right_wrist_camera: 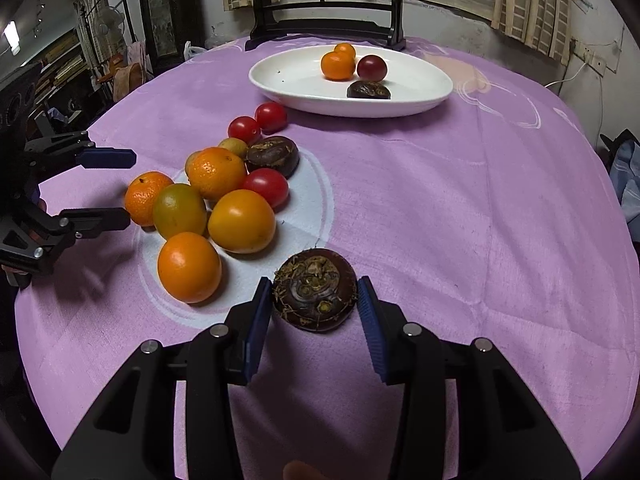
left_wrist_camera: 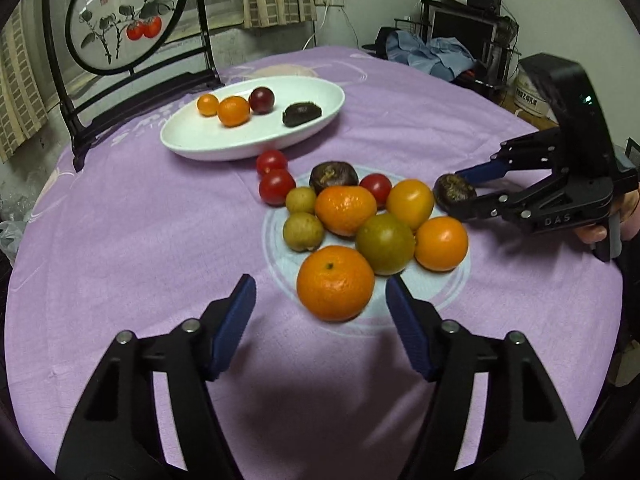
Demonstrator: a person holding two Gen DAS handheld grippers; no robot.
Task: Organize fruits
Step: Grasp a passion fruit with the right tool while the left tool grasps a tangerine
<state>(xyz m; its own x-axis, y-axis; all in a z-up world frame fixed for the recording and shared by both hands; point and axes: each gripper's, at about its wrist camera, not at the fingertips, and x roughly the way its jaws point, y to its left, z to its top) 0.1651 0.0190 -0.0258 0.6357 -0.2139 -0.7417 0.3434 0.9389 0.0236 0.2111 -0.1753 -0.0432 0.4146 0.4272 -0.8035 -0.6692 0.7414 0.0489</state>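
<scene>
A pile of fruit lies mid-table: oranges, a green-orange citrus (left_wrist_camera: 385, 244), red tomatoes, small yellow-green fruits and a dark water chestnut (left_wrist_camera: 333, 176). My left gripper (left_wrist_camera: 320, 300) is open, its fingers either side of the nearest orange (left_wrist_camera: 335, 282), apart from it. My right gripper (right_wrist_camera: 316, 304) brackets another dark water chestnut (right_wrist_camera: 315, 295) resting on the cloth; its pads are close to it, with a small gap on the right. It also shows in the left wrist view (left_wrist_camera: 454, 193). A white oval plate (left_wrist_camera: 192, 136) holds two small oranges, a dark red fruit and a chestnut.
The round table carries a purple cloth (right_wrist_camera: 460, 208). A dark wooden stand with a painted round panel (left_wrist_camera: 124, 16) stands behind the plate. Clothes and shelves sit beyond the table's far right edge (left_wrist_camera: 432, 54).
</scene>
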